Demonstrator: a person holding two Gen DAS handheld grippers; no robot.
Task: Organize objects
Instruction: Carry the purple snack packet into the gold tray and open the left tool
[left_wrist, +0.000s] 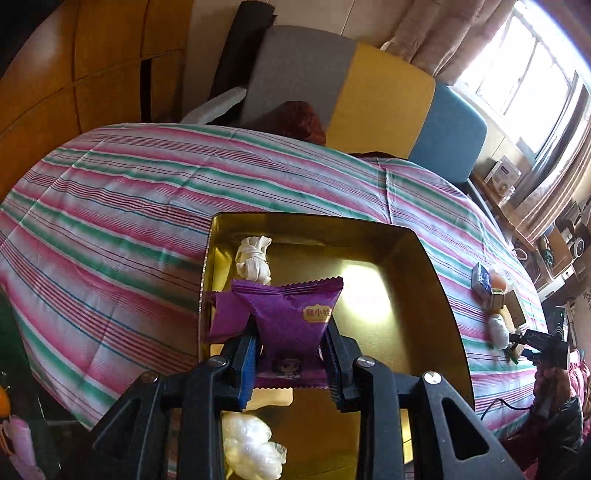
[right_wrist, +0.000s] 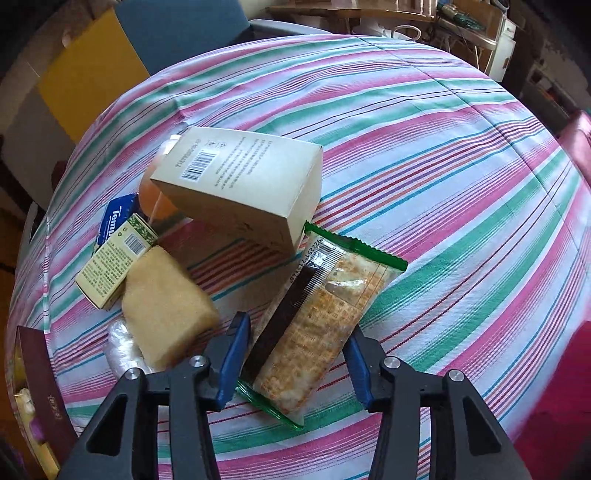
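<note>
**Soft packets, gentle grips**

While the left gripper (left_wrist: 291, 354) is clamping a light, crinkly purple snack packet (left_wrist: 291, 317) over the gold tin (left_wrist: 436, 295), the right gripper (right_wrist: 295, 354) is straddling a cracker packet (right_wrist: 314, 325) on the striped cloth (right_wrist: 443, 184). Its jaws are not visibly pressing. The crackers are likely brittle, so a mid-body hold suits best.
</note>
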